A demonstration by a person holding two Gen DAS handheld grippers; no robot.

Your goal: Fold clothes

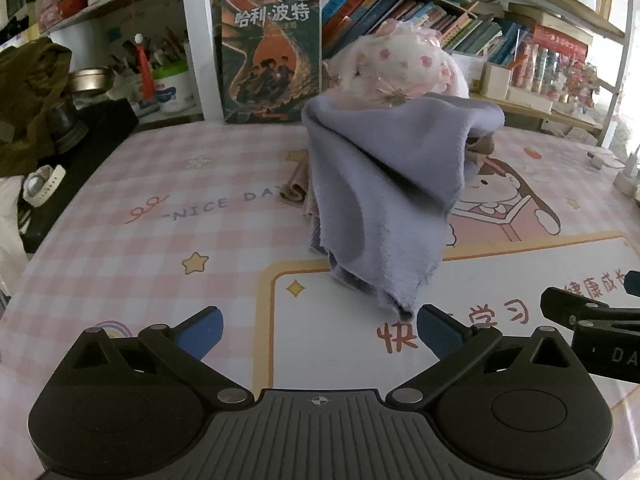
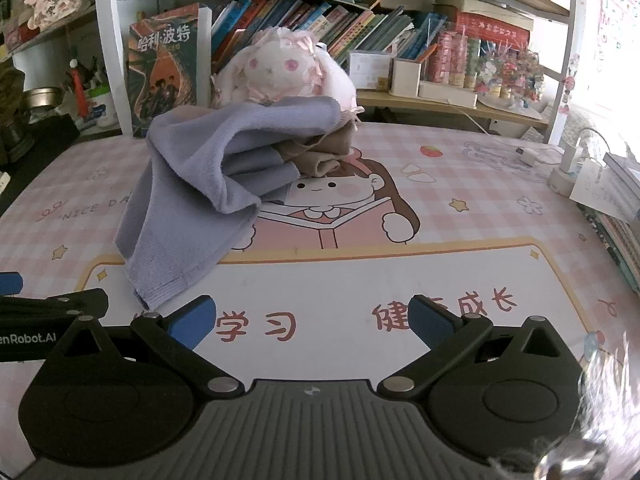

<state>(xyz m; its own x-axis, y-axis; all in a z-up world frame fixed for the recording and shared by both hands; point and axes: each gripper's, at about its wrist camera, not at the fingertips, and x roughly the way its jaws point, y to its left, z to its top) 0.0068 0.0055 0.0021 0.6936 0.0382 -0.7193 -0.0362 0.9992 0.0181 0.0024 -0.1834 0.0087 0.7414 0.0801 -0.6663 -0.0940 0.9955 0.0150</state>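
A lilac-blue cloth (image 1: 384, 192) (image 2: 200, 184) lies heaped on the pink checked desk mat (image 1: 152, 240) (image 2: 460, 208), draped over a beige-brown garment (image 2: 320, 156) (image 1: 296, 188) and leaning against a white plush toy (image 1: 404, 64) (image 2: 280, 68). Its lower corner reaches down toward both grippers. My left gripper (image 1: 320, 332) is open, low over the mat, the cloth's corner just beyond its right finger. My right gripper (image 2: 312, 320) is open too, empty, with the cloth's hem ahead of its left finger. Each gripper shows at the edge of the other's view.
A bookshelf (image 2: 320, 20) with a standing book (image 1: 272, 52) backs the desk. At the left are a dark cloth (image 1: 28, 92), a metal tin (image 1: 88, 80) and a watch (image 1: 40, 184). At the right lie chargers (image 2: 564, 164) and stacked books (image 2: 620, 216).
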